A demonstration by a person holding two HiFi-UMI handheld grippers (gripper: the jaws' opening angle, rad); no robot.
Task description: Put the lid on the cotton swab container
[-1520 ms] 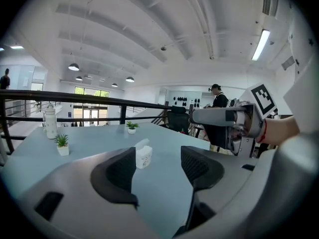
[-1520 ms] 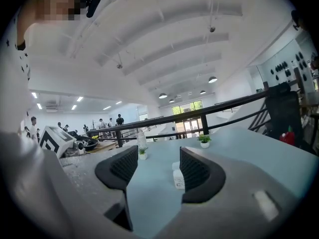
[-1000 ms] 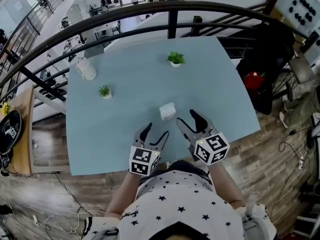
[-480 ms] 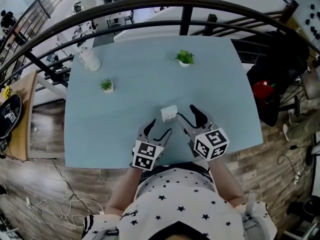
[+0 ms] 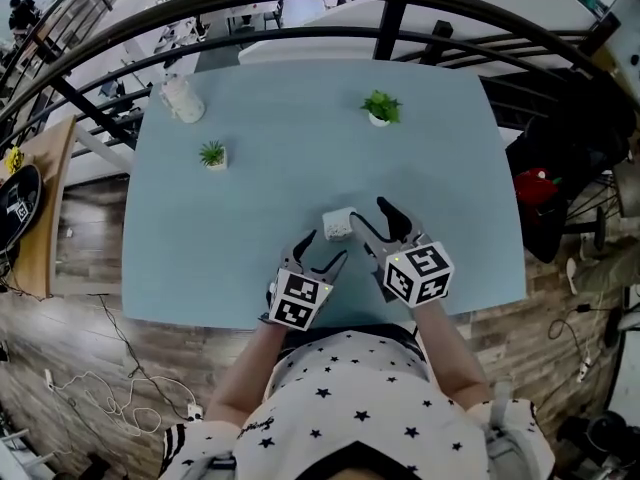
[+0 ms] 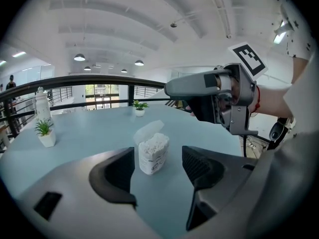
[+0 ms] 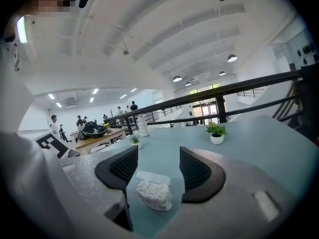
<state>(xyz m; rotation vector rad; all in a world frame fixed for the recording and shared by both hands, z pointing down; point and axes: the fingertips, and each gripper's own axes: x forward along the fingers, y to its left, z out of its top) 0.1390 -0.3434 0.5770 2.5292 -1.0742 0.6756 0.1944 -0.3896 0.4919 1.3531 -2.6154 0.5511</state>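
The cotton swab container (image 5: 338, 224) is a small clear box packed with white swabs, standing on the blue table (image 5: 220, 268) near its front edge. Its lid (image 6: 149, 129) is flipped up and leans back behind the swabs. In the left gripper view the container (image 6: 152, 153) stands just beyond my open left gripper (image 6: 158, 172), between the lines of its jaws. My left gripper (image 5: 324, 249) is below and left of the box. My right gripper (image 5: 370, 215) is open just right of it. The right gripper view shows the container (image 7: 155, 194) low between the jaws of that gripper (image 7: 153, 171), untouched.
Two small potted plants (image 5: 380, 108) (image 5: 212, 155) and a white bottle (image 5: 182, 98) stand at the far side of the table. A black railing (image 5: 300, 43) runs behind it. The table's front edge is at my body; wood floor lies either side.
Both grippers have moved forward and closer to the container; the left one now points at it from just behind. The container has not moved and both stay open.
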